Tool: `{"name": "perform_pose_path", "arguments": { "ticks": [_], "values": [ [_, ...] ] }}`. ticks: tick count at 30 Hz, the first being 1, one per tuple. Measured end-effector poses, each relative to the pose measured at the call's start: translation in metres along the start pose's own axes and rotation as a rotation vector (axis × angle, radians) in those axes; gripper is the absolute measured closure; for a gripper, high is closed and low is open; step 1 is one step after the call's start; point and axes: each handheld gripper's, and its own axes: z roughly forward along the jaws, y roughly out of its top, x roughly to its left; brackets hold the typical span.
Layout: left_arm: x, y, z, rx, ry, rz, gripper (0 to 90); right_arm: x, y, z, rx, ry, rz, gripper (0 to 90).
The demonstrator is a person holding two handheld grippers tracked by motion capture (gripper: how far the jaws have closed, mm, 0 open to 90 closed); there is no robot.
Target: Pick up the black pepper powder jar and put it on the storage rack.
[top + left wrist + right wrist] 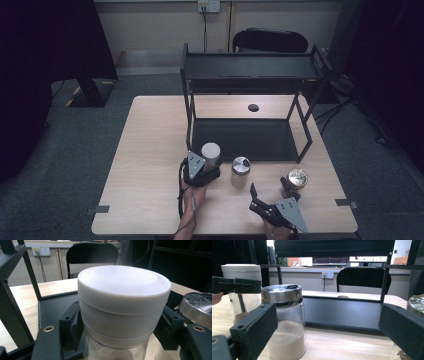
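**Three jars before the rack**

My left fingers [206,169] gripped the white-lidded jar [210,154] on the table [150,150] before the black rack [250,125]. My right fingers [270,192] stood open. The steel-lidded jar [240,171] held pale powder; the gold-lidded jar [295,180] stood just right.

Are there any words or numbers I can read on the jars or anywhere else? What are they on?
No words or numbers can be read.
White-lidded jar: plain lid, nothing printed that shows.
Metal-lidded jar: no label in sight.
Gold-lidded jar: too small to tell.
Screens behind the black rack: bright marks, too blurred to read.
Wall socket: no text to make out.
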Motion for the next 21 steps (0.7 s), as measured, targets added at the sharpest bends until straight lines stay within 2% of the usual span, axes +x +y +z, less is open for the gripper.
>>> {"name": "perform_pose_path", "arguments": {
  "ticks": [8,21],
  "values": [
    [-0.0020,0.0065,0.0006,0.020,0.011,0.003,34.2,0.0002,0.0001,0.0001,0.001,-0.001,0.000,1.2],
    [-0.0091,0.0041,0.0004,0.010,0.033,0.015,34.5,0.0000,-0.0004,-0.0002,-0.002,0.000,0.000,1.2]
  ]
}}
